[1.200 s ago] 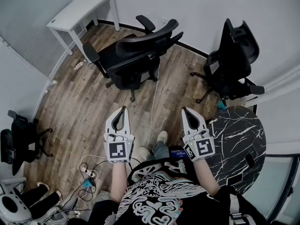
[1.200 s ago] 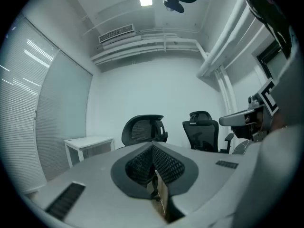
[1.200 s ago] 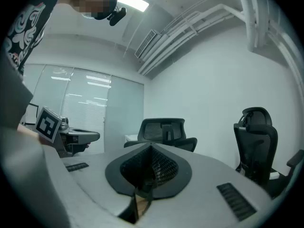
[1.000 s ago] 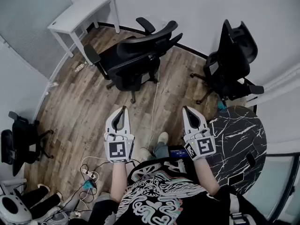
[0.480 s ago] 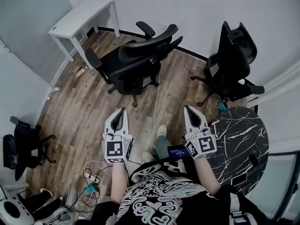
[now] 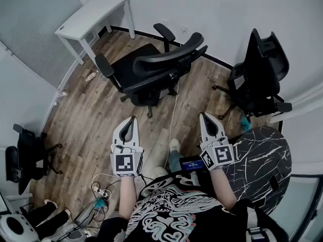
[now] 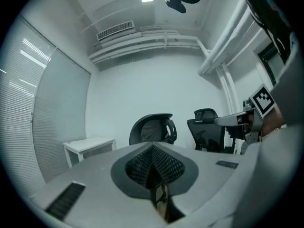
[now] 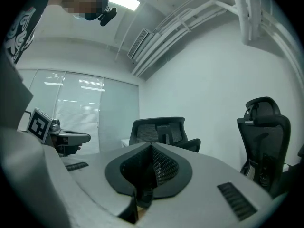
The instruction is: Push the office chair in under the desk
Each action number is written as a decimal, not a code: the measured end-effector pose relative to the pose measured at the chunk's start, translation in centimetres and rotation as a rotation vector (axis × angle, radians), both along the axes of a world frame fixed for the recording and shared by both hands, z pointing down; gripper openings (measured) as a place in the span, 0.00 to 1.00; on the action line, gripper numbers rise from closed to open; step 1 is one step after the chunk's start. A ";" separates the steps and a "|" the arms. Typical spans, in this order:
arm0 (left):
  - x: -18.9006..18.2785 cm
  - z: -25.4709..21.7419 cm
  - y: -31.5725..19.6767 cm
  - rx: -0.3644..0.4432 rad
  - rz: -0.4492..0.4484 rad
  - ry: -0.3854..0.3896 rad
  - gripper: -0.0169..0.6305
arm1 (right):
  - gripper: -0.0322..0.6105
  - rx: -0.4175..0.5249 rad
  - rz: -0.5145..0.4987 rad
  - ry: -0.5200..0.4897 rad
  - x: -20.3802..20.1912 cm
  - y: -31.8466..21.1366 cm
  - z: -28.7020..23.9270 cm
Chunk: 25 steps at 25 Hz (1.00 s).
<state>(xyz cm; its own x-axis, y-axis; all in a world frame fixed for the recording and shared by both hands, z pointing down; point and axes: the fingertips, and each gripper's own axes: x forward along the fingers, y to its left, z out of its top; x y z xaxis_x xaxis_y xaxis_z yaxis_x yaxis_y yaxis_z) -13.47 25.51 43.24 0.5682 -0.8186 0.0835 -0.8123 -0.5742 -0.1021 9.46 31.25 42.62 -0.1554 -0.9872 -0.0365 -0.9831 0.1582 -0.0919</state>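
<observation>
A black mesh-backed office chair [image 6: 151,69] stands on the wood floor, its seat turned toward the small white desk [image 6: 93,15] in the far left corner and its back toward me. It shows ahead in the left gripper view [image 7: 153,128] and in the right gripper view [image 8: 159,129]. My left gripper [image 6: 132,119] and right gripper [image 6: 204,116] are both shut and empty. They are held level side by side, pointing at the chair's back, a short way from it and touching nothing.
A second black chair [image 6: 262,74] stands at the right wall. A round dark marble table [image 6: 257,153] is near my right arm. A white cable [image 6: 171,120] runs across the floor between the grippers. A third chair [image 6: 22,155] and cables [image 6: 96,190] lie at the left.
Both grippers and the view have moved forward toward the office chair, which now sits closer and larger. The jaws stay shut.
</observation>
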 end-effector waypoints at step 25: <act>4.4 1.6 -13.2 -0.031 -0.061 -0.161 0.16 | 0.31 -0.051 -0.209 -0.030 1.3 -16.0 0.5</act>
<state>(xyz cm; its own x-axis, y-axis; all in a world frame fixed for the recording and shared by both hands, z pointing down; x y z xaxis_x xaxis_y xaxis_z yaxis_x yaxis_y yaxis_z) -9.06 12.35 44.89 0.4951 -0.8466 0.1954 -0.8200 -0.5296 -0.2170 10.72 15.22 43.10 -0.3561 -0.9344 0.0051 -0.9262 0.3523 -0.1342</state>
